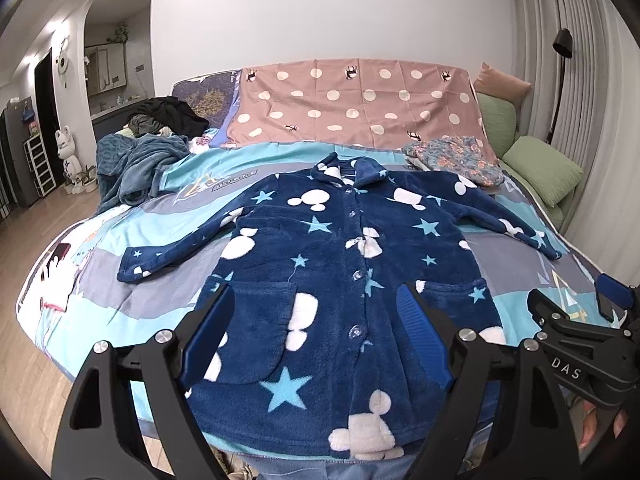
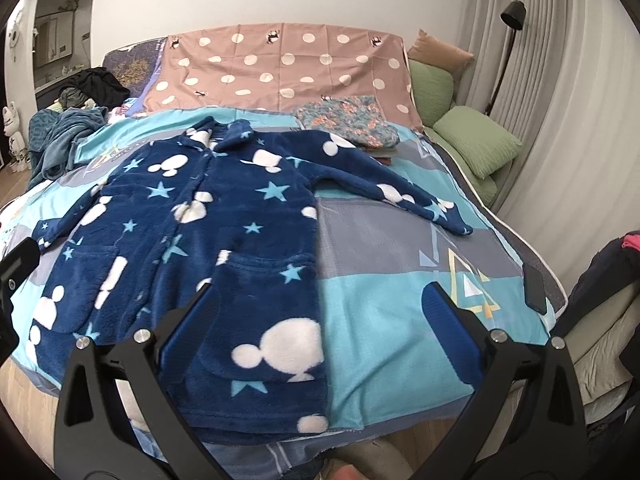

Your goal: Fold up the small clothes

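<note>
Two sets of my fingers hang wide apart, gripping nothing: my left gripper (image 1: 316, 340) above the navy fleece button-up jacket (image 1: 344, 264) with white mouse heads and blue stars, spread flat on the blue-and-grey bedspread (image 2: 400, 280); my right gripper (image 2: 320, 332) over its hem.

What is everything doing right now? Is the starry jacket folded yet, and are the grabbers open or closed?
Starry jacket: not folded, lying flat, buttoned, both sleeves spread out.
Left gripper: jaws open, holding nothing.
Right gripper: jaws open, holding nothing.
Flowery clothes: folded, lying past the jacket.
Blue blanket: crumpled in a heap.
Dark clothes: piled up, unfolded.
Floor lamp: off.
</note>
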The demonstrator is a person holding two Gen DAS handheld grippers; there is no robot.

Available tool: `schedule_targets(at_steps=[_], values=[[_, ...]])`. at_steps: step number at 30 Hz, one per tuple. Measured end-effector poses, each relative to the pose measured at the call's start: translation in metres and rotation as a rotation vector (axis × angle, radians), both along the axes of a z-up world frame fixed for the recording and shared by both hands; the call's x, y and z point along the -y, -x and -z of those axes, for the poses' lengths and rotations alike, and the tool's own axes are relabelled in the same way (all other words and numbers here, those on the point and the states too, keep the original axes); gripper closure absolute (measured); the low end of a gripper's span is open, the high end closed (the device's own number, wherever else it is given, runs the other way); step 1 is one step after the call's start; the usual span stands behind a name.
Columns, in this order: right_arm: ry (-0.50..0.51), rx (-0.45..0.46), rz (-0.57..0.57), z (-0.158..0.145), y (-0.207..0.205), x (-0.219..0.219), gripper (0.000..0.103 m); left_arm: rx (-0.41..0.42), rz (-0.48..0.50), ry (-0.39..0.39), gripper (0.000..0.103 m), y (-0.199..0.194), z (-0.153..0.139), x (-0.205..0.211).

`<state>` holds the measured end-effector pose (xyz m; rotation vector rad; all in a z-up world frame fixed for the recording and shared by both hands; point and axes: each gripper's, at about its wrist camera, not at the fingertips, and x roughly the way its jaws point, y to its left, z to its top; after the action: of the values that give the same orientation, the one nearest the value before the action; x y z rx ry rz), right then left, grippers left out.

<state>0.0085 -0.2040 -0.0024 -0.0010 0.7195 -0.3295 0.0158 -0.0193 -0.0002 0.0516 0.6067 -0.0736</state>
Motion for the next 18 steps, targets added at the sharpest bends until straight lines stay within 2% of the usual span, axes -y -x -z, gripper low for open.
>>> schedule_targets(at_steps=[6,10,12,14,17,18], values=[[-0.048,-0.02,0.062,0.014,-0.013,0.043,0.002,-0.019,0.043,-0.039,0.018,-0.021,0.003,0.029],[-0.146,-0.035,0.167,0.027,-0.021,0.11,0.002,-0.033,0.106,-0.091,0.018,-0.043,0.006,0.061],[-0.247,-0.025,0.233,0.035,-0.022,0.159,0.002,-0.044,0.159,-0.133,0.017,-0.059,0.007,0.083],[-0.365,-0.005,0.285,0.043,-0.022,0.204,0.002,-0.059,0.214,-0.161,0.012,-0.073,0.009,0.101],[-0.632,0.023,0.34,0.067,-0.032,0.286,0.002,-0.085,0.28,-0.186,0.009,-0.094,0.015,0.121],[-0.692,0.021,0.358,0.075,-0.036,0.303,0.002,-0.089,0.297,-0.202,0.009,-0.103,0.018,0.129]])
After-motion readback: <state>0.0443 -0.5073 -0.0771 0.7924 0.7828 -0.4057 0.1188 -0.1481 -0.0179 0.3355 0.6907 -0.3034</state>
